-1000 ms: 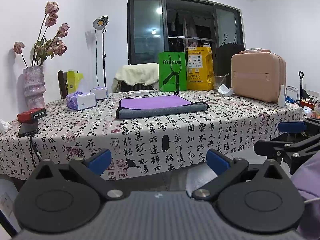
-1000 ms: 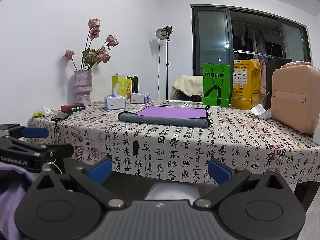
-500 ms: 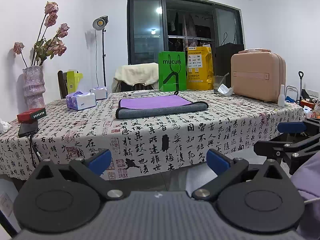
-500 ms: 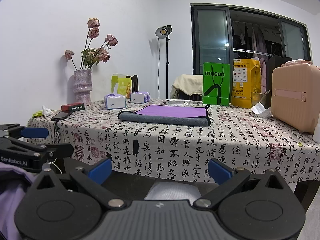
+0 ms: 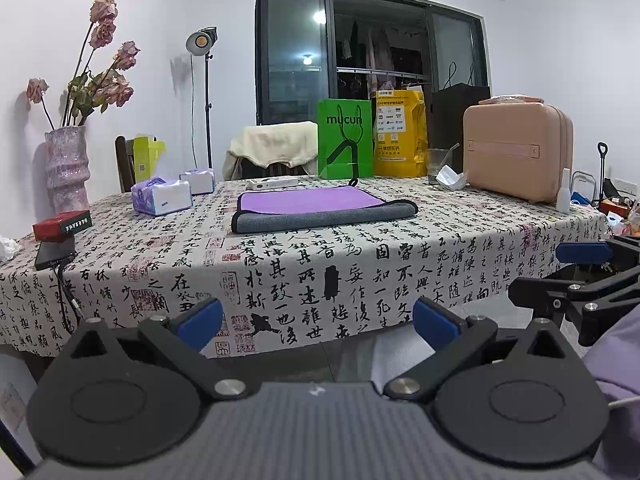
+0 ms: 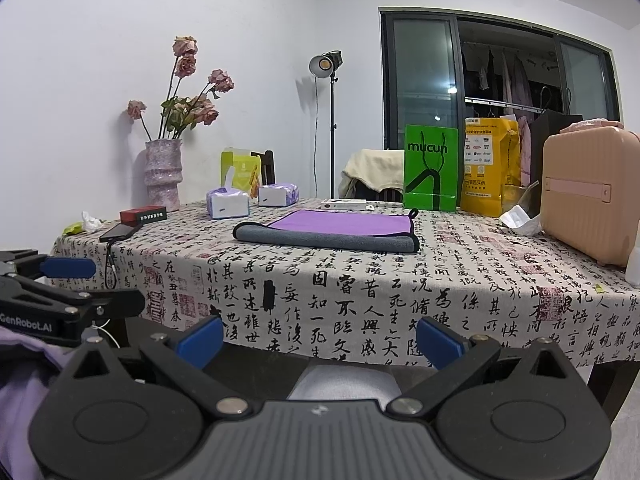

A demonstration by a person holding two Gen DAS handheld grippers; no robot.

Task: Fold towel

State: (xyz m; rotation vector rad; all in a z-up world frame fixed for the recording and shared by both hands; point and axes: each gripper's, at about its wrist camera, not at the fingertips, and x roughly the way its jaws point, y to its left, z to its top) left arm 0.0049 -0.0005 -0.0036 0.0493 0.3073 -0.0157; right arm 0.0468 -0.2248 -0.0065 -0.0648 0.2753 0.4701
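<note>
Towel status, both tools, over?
Left tool and right tool open, empty, held short of the table edge. Towel lies flat mid-table, near edge rolled over grey, untouched. Nothing between tools and towel.

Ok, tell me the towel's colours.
The towel is purple on top with a grey underside rolled along its near edge; clearest in the right wrist view.

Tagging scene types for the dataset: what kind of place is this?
Most likely a room in a home, not a lab. A table with a calligraphy-print tablecloth holds a pink vase of dried roses and tissue packs, and clothes hang on a rail behind the dark glass doors.
</note>
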